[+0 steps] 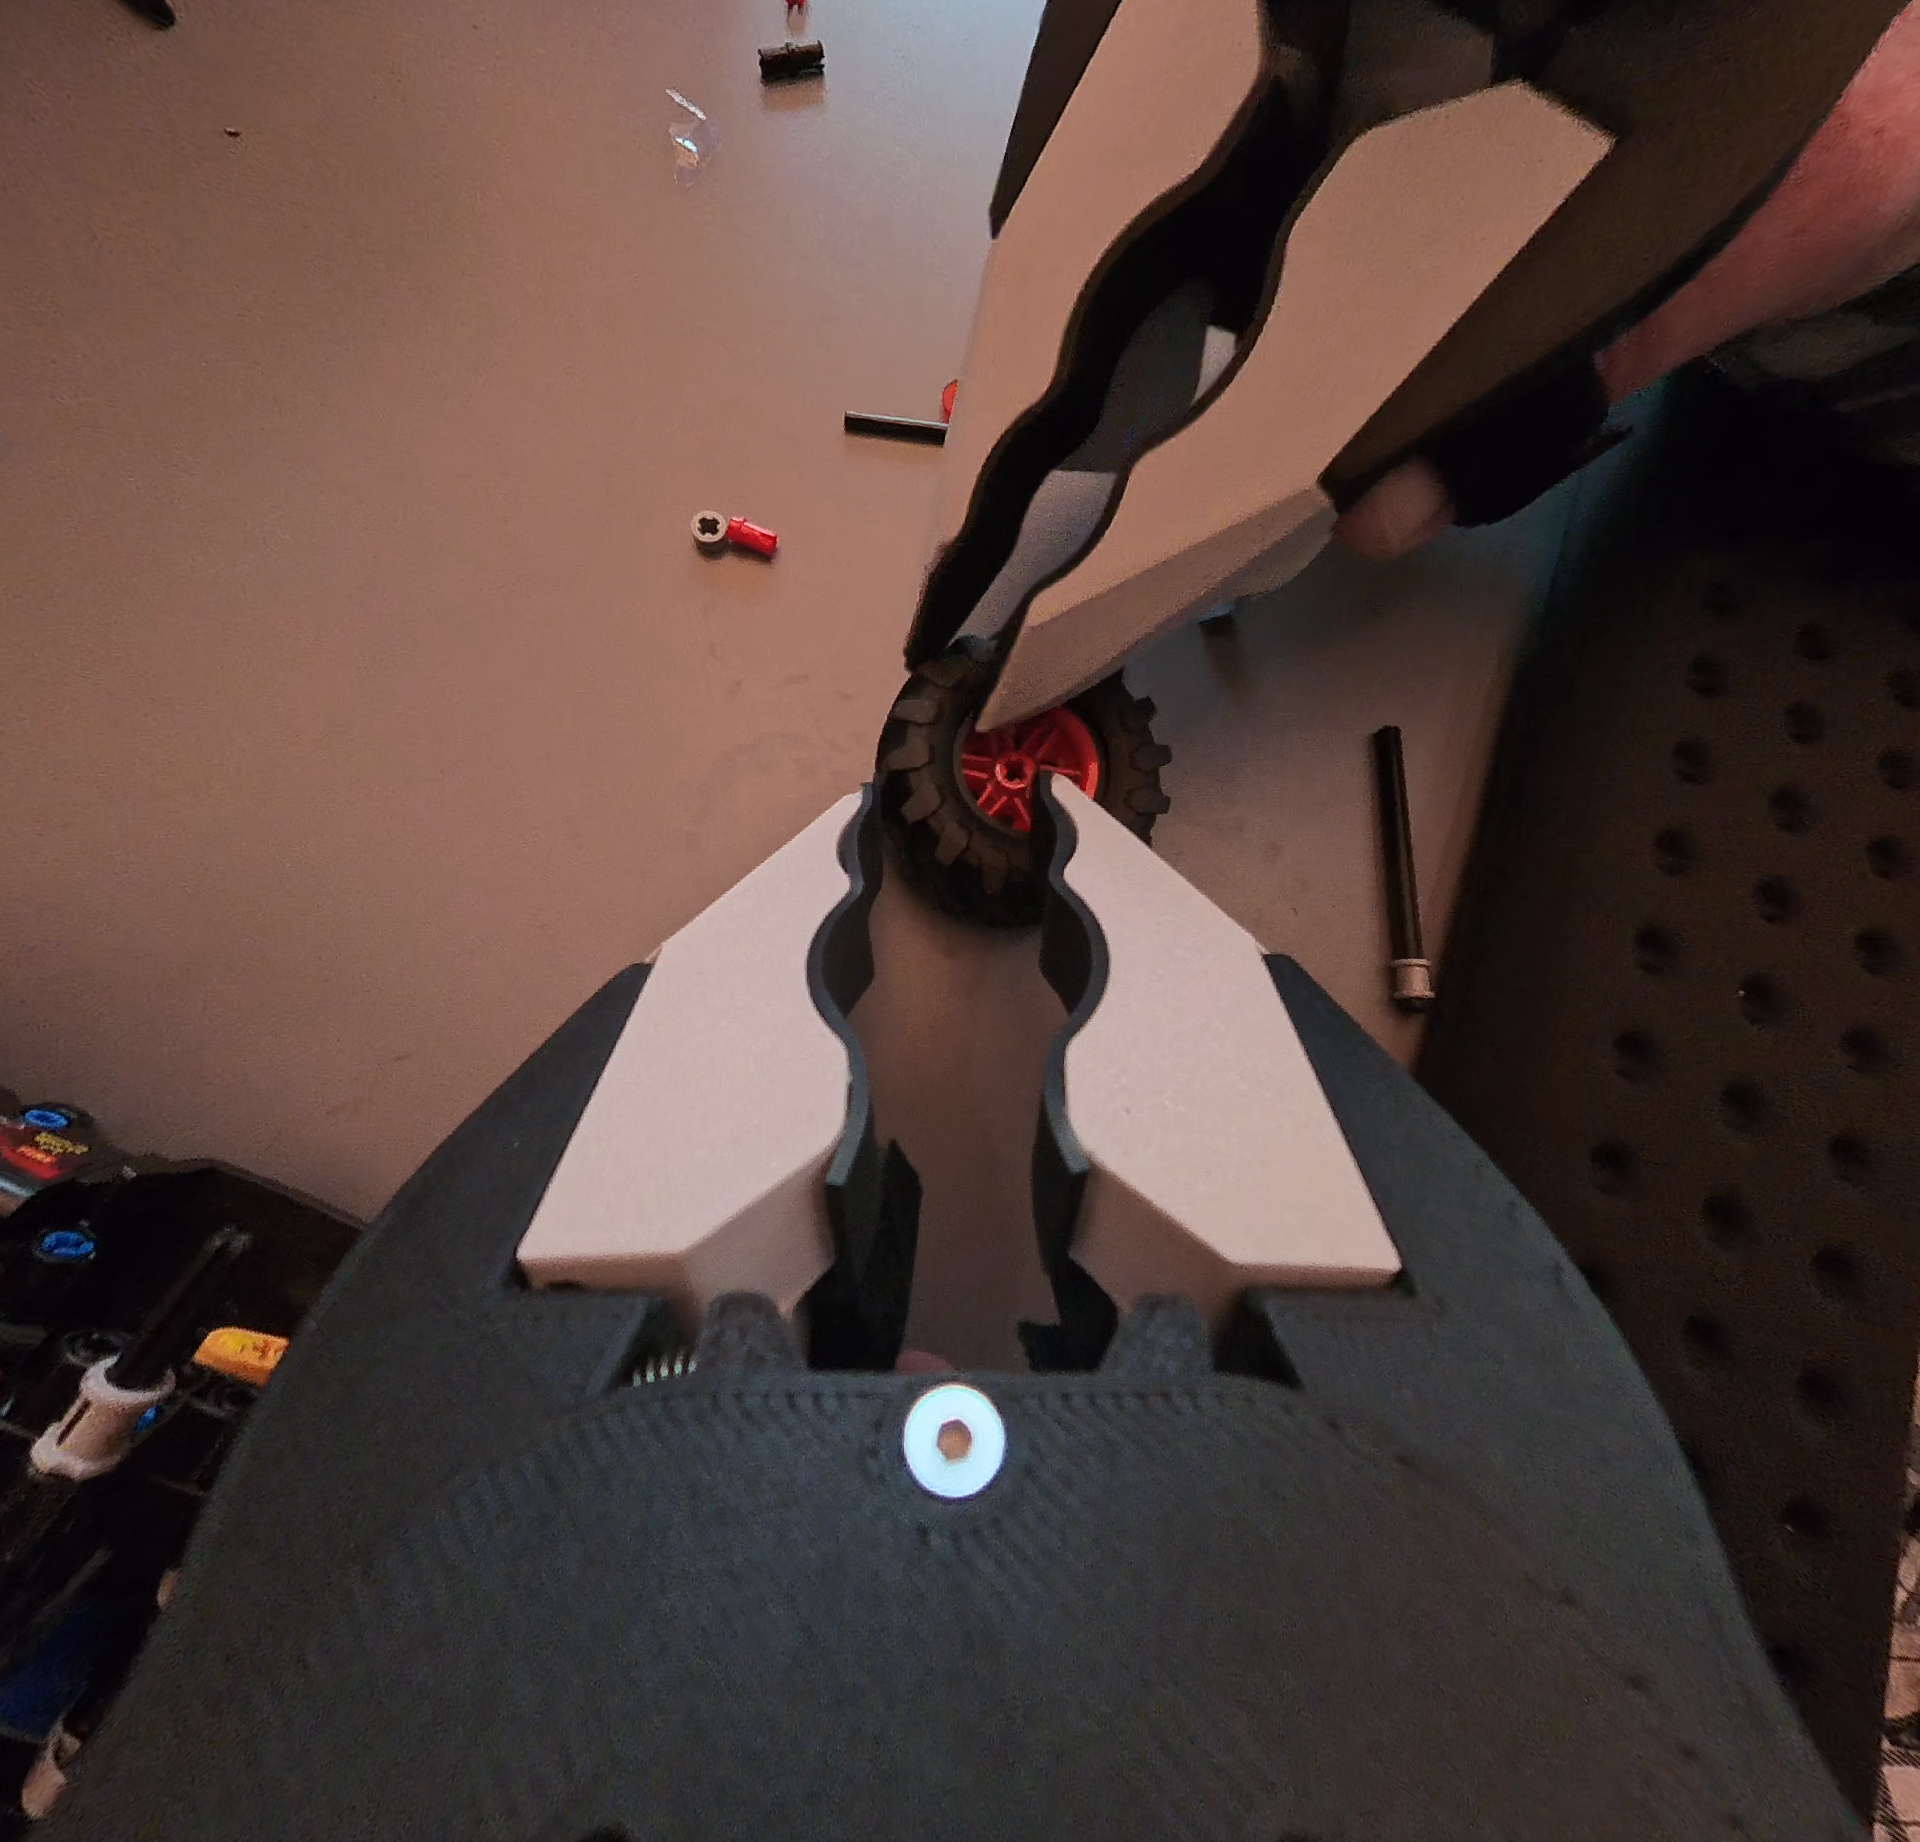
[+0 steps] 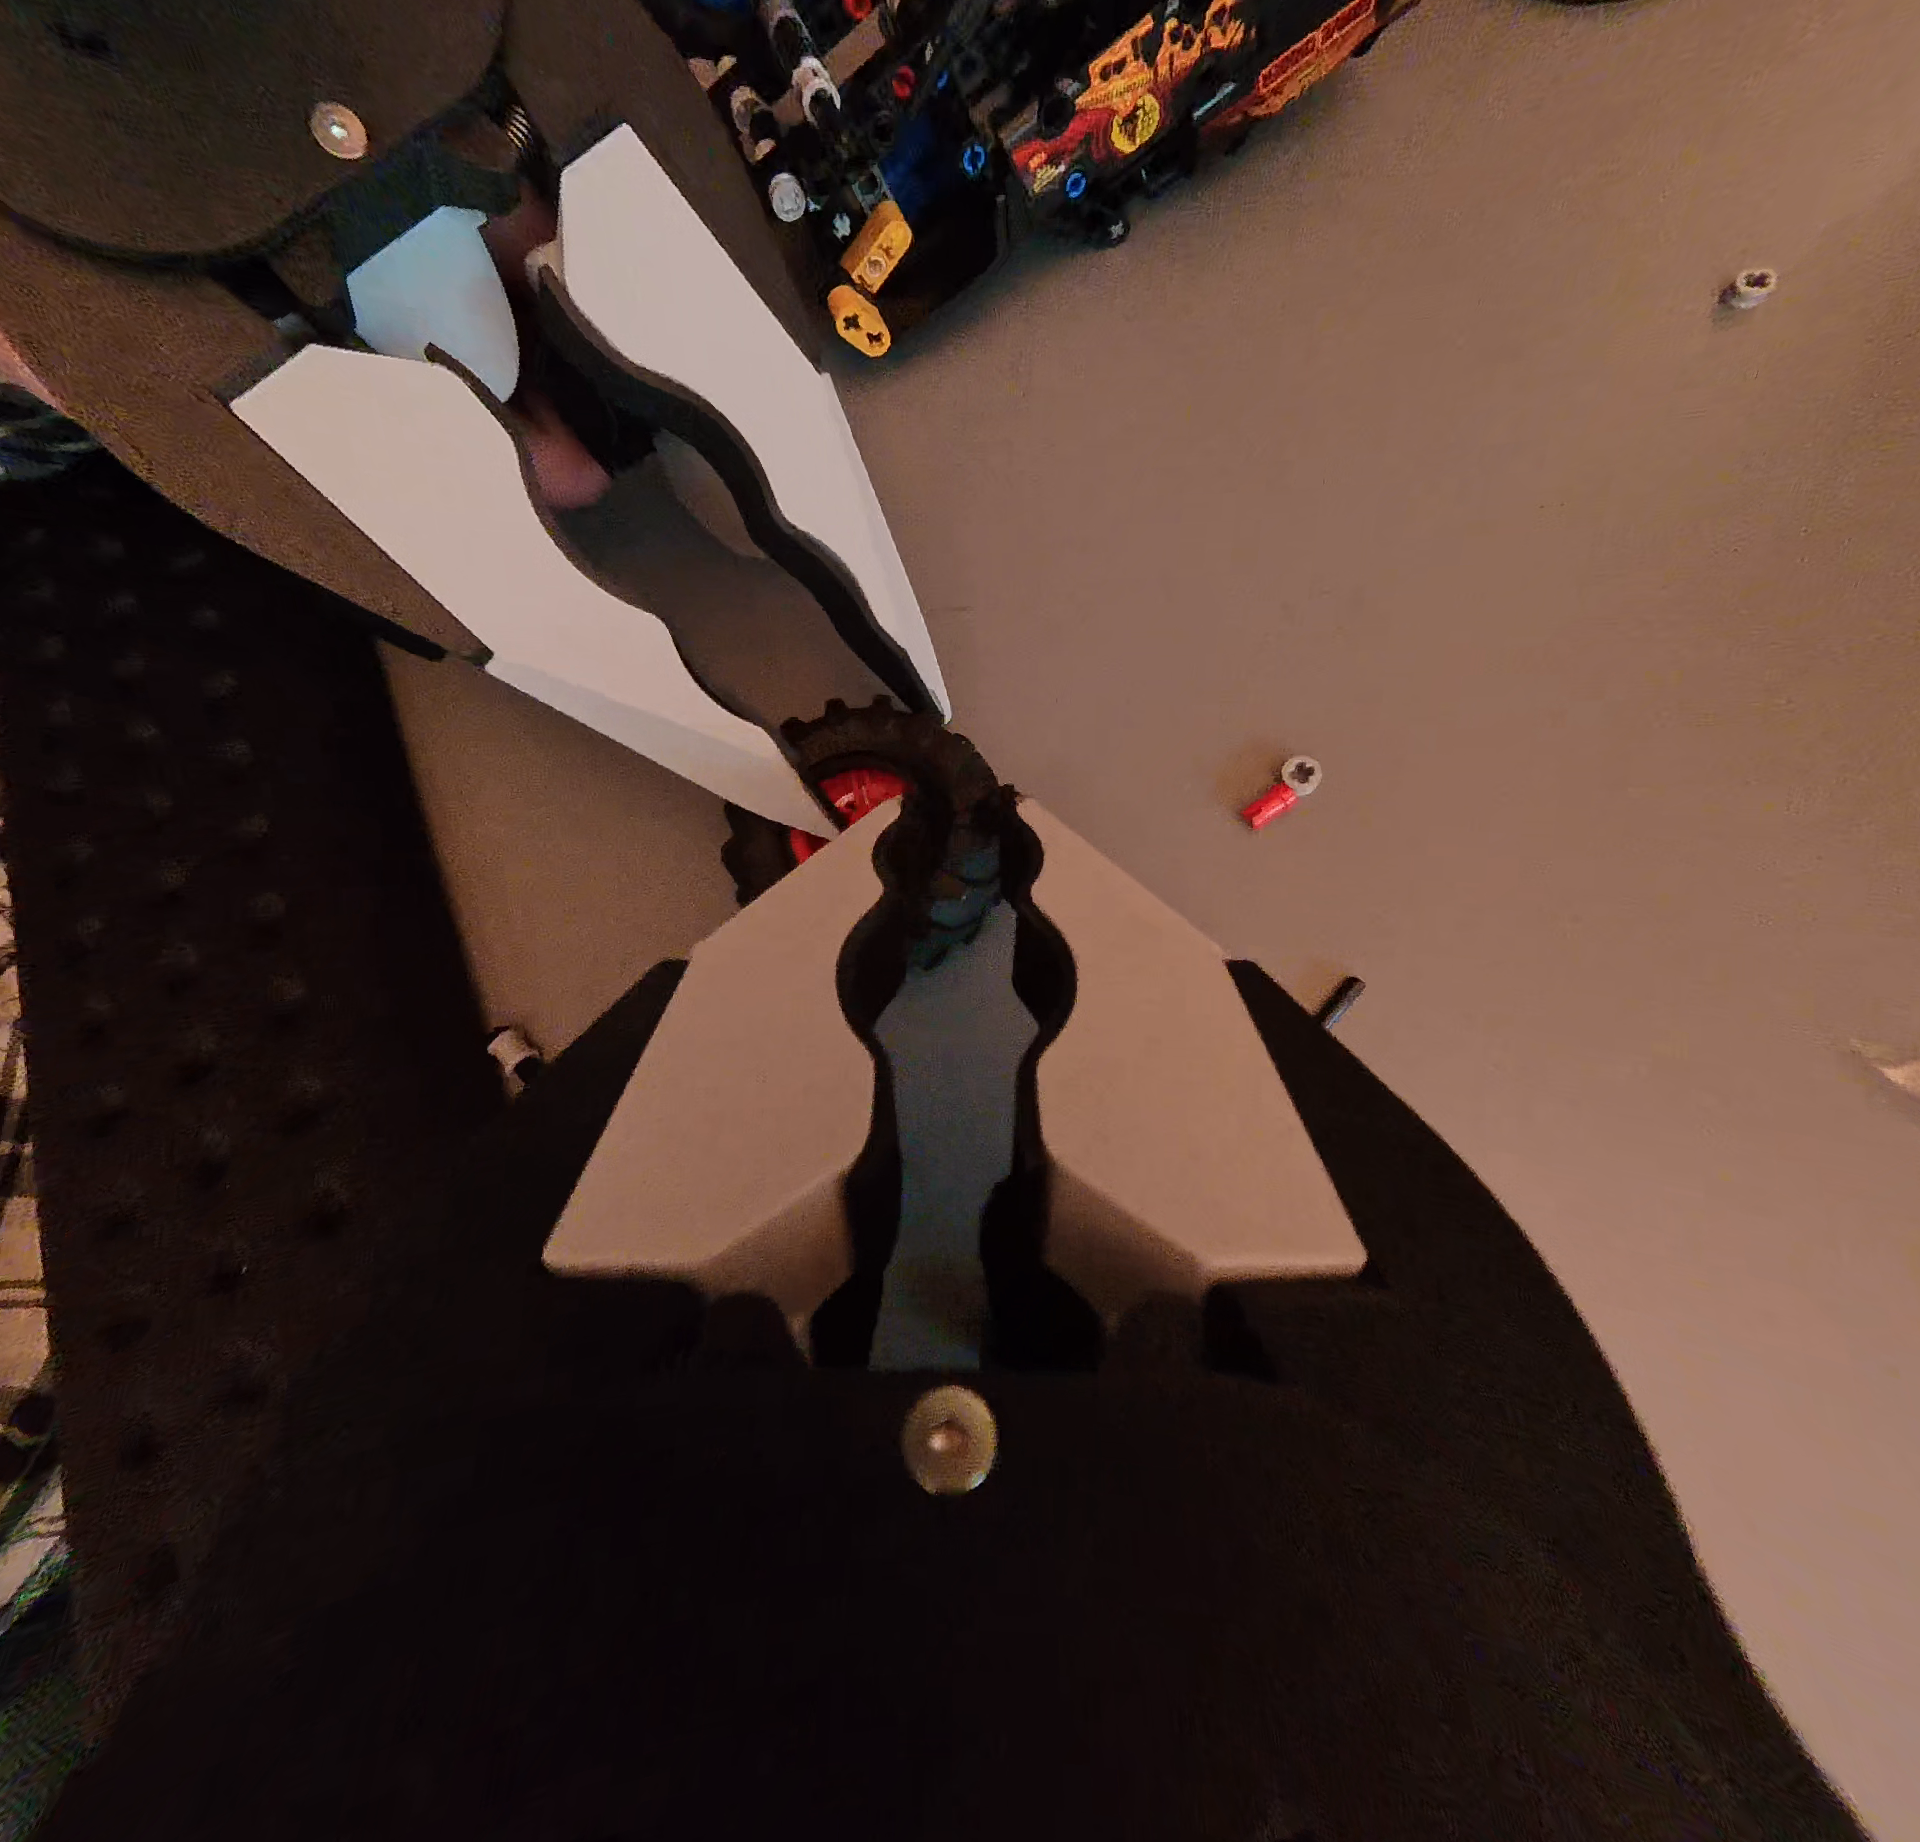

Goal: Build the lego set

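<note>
Both the left gripper point(image 1: 961, 805) and right gripper point(image 2: 951, 821) pinch one red-hubbed wheel point(image 1: 1013, 784) mid-tabletop; the truck chassis point(image 2: 1039, 99) waits, loose pins unplaced.

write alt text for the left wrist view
Both grippers meet on a black wheel with a red hub: the left gripper grips its tread, the right gripper reaches down from above. Small red and black pieces dot the table.

Both views are dim and warm-tinted. The worktop point(image 1: 364, 545) reads pinkish-brown, brightest toward its middle. The right wrist view is darker, its lower part sunk in near-black shadow. Wide-angle distortion bends the edges. Close foreground parts look slightly soft.
</note>
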`<state>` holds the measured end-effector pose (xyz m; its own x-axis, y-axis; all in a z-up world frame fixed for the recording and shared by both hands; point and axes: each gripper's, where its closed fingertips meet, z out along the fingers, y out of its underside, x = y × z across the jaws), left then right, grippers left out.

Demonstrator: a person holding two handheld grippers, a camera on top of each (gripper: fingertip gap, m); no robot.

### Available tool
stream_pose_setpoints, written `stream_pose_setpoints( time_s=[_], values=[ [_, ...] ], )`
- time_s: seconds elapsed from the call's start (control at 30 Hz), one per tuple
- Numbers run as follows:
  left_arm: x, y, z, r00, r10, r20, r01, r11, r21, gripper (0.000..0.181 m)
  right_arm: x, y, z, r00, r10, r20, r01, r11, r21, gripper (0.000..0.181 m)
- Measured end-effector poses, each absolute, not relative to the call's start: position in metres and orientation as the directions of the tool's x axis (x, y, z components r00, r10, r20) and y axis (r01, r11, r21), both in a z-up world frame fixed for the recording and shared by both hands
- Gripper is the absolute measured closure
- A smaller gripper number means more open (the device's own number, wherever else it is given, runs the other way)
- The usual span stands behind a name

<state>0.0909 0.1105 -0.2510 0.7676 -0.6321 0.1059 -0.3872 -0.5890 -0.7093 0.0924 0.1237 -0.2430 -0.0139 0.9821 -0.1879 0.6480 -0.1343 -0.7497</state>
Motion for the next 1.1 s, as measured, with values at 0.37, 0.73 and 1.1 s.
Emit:
stream_pose_setpoints(
  time_s=[0.37, 0.73, 1.1],
  values=[
    [0.0912, 0.1104, -0.2512, 0.77, -0.63, 0.102, -0.388, -0.588, -0.71, 0.154, 0.0917, 0.1241, -0.2439, 0.0, 0.967, -0.253, 0.627, -0.197, -0.753, 0.172],
    [0.0919, 0.1127, -0.2518, 0.771, -0.634, 0.064, -0.409, -0.57, -0.712, 0.155, 0.0899, 0.1281, -0.2457, 0.028, 0.968, -0.248, 0.643, -0.207, -0.737, 0.174],
    [0.091, 0.1165, -0.2521, 0.777, -0.629, 0.023, -0.429, -0.556, -0.712, 0.158, 0.0863, 0.1312, -0.2463, 0.069, 0.998, -0.004, 0.79, -0.057, -0.61, 0.174]
  ],
)
